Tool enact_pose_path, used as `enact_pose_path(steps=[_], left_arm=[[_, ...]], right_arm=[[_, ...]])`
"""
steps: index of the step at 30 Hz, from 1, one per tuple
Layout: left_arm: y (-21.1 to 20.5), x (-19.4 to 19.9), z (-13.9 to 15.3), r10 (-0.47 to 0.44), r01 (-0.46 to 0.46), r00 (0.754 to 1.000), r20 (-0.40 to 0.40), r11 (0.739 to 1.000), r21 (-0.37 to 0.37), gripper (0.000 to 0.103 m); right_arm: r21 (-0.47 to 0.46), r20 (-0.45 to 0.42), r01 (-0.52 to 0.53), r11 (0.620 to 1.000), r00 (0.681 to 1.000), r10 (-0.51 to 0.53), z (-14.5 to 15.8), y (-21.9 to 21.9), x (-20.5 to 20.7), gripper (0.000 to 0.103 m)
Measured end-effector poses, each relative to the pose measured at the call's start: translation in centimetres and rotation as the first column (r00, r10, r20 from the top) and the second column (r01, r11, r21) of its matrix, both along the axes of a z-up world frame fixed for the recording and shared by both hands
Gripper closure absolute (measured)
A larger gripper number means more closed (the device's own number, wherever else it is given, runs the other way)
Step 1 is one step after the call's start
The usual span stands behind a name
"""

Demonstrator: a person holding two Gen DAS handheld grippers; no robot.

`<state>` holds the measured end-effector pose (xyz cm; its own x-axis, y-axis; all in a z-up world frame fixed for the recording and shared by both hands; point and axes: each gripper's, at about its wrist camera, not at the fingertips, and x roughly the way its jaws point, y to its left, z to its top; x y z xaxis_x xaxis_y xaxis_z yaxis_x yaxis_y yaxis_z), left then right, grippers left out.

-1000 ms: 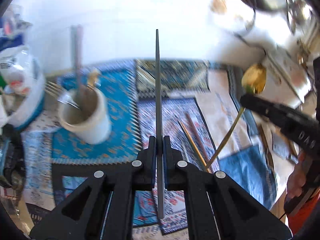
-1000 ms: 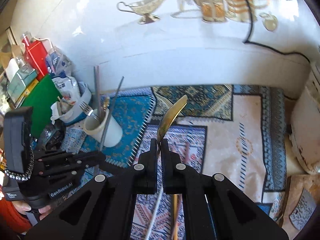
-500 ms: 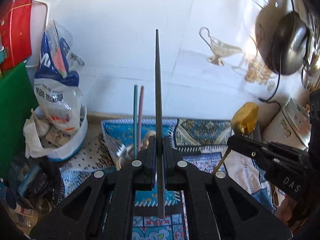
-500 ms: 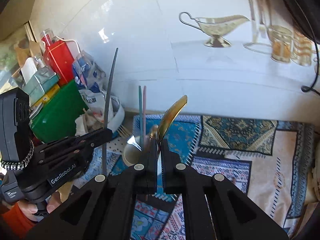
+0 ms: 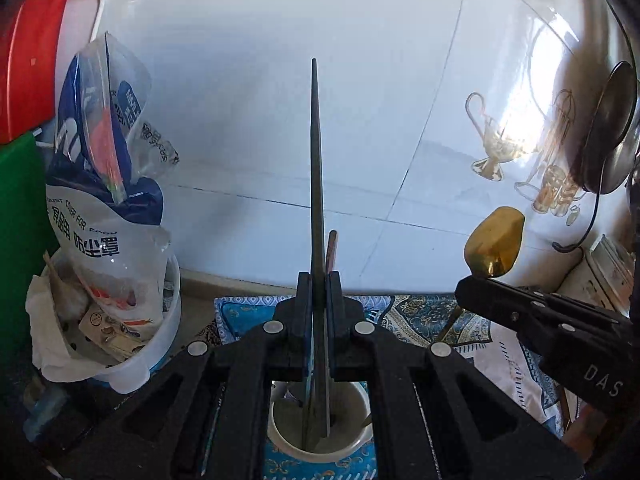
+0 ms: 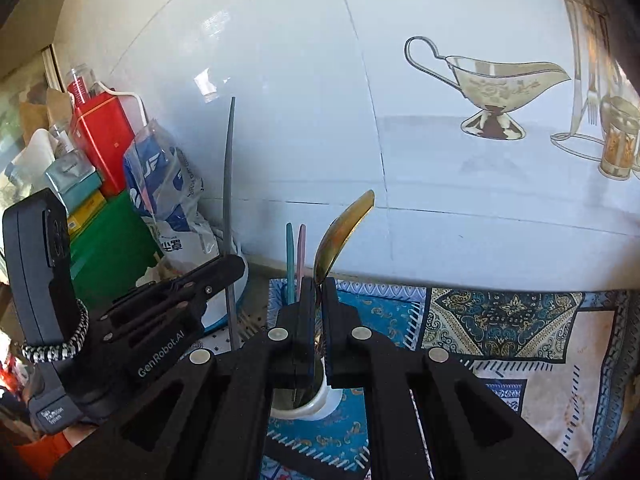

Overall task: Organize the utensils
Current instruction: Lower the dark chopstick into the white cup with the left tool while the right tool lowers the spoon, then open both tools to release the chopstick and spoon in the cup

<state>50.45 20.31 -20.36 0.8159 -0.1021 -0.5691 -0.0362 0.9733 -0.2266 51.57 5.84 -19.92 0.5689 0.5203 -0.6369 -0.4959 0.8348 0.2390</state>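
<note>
White cup (image 5: pixel 280 436) rim apparently beneath grey chopstick (image 5: pixel 316 200).

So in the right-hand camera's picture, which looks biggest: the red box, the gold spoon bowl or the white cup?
As they look there:
1. Red box
2. Gold spoon bowl
3. White cup, mostly hidden by the right gripper, so its rank is unsure.

Glossy white tiled wall (image 5: pixel 248 128) behind a sunlit patterned blue cloth (image 6: pixel 500 320).
</note>
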Motion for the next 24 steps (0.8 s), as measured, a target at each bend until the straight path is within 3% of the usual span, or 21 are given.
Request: enact_pose_path(steps=[11,20,24], left_arm=[[0.7,0.4,-5.6,-0.038,0.035,0.995,-0.093,0.999,-0.036,0.099],[1.0,-0.5,-7.0,-0.069,0.06,0.982,-0.175,0.997,-0.054,0.099],[0.6,-0.9,-7.4,-0.085,0.083,0.974,-0.211,0.996,-0.019,0.099]], right_arm=[[-0.077,-0.097,-0.019,0.997,0.995,0.011,-5.3,1.9,1.3,0.1],[-0.114,-0.175,-0.056,0.992,0.984,0.036,-7.5,2.2,0.4,0.099],[-0.126,-0.201,-0.064,0.99,0.979,0.037,-8.0,2.2,0.1,0.097]])
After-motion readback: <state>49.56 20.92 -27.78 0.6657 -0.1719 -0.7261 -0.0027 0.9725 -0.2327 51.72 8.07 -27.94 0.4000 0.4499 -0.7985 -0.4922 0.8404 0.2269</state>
